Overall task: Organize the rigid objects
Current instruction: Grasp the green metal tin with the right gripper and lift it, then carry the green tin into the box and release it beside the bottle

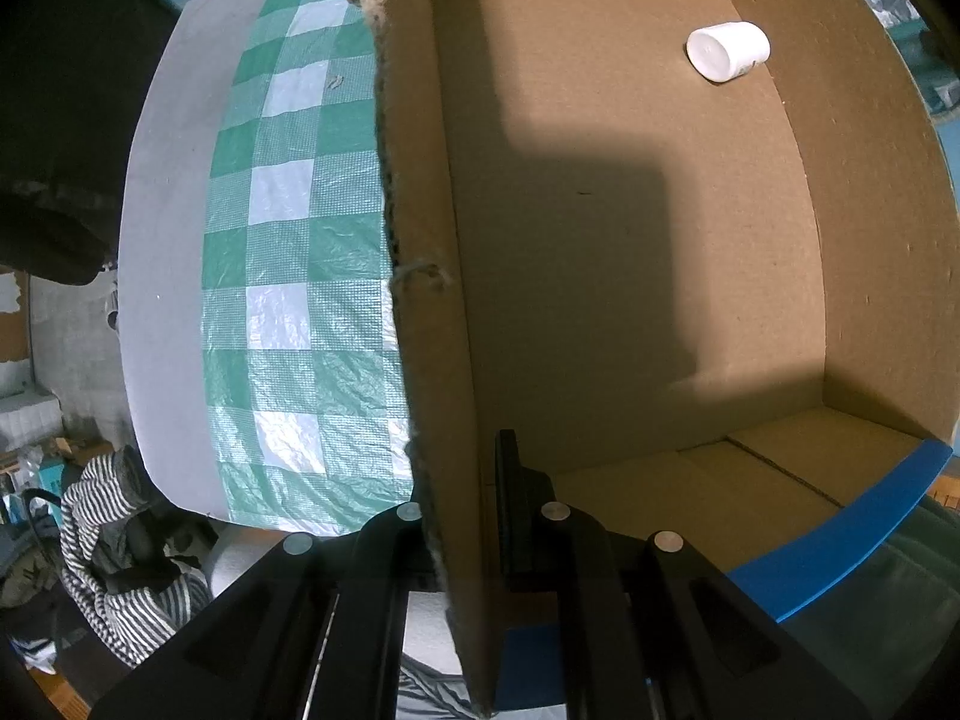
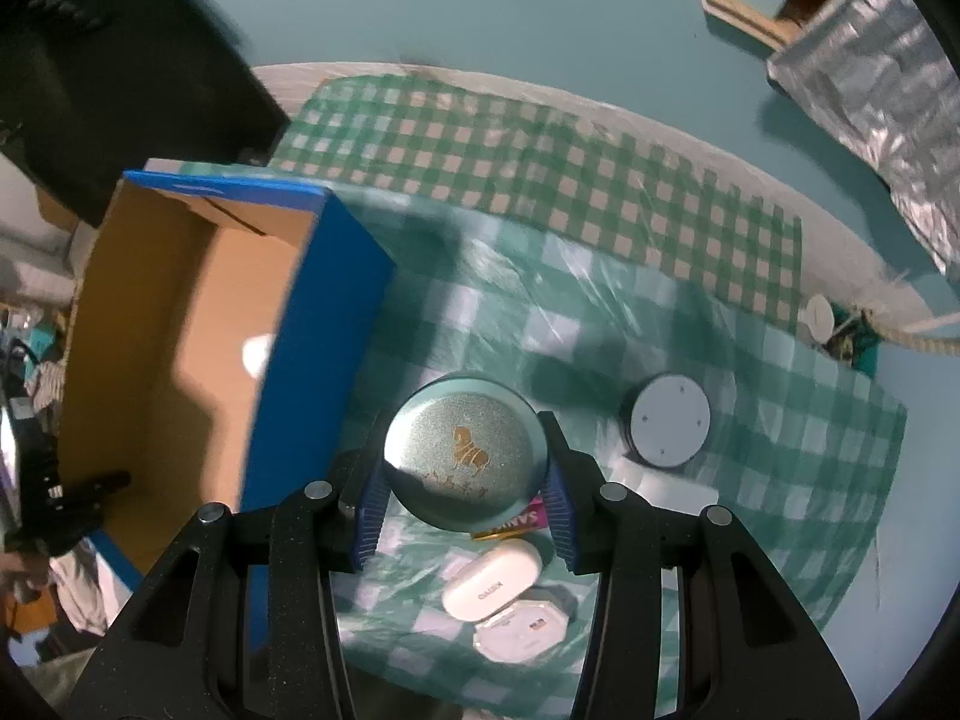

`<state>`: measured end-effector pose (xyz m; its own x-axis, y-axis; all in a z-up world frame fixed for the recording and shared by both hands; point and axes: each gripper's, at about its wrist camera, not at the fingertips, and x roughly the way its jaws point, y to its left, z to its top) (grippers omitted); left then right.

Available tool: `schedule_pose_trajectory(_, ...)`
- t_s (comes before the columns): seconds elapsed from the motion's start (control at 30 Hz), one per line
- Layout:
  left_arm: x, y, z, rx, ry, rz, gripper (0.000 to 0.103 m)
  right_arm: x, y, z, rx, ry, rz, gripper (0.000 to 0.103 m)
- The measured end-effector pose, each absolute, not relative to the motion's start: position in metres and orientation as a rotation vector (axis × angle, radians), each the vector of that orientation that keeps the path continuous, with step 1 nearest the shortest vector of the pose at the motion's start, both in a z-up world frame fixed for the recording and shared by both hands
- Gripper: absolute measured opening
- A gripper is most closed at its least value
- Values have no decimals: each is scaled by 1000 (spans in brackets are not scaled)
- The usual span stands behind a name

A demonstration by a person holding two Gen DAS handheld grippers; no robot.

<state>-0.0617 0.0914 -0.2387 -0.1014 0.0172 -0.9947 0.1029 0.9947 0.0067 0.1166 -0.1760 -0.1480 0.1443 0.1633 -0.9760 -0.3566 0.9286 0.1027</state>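
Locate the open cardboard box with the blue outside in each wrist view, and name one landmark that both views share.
Left wrist: the cardboard box fills the centre and right; its left wall is pinched in the left hand-held gripper.
Right wrist: it stands at the left, with its blue wall facing the middle.
Shared landmark: the green-and-white checked tablecloth.

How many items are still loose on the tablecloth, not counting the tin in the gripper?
4 visible: a grey disc right of the tin, a white case, an octagonal box beside it, and a pink packet under the tin. More may be hidden.
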Motion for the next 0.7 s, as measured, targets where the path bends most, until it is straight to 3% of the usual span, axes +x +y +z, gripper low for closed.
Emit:
schedule_pose_trajectory(0.33, -63, 95, -241, 82, 1674, -75, 8, 125, -129, -116, -238, 1319, 484, 45)
schedule_pose_trajectory(0.7, -64, 98, -242, 80, 1676, -77, 8, 137, -76, -124, -311, 1311, 546, 45)
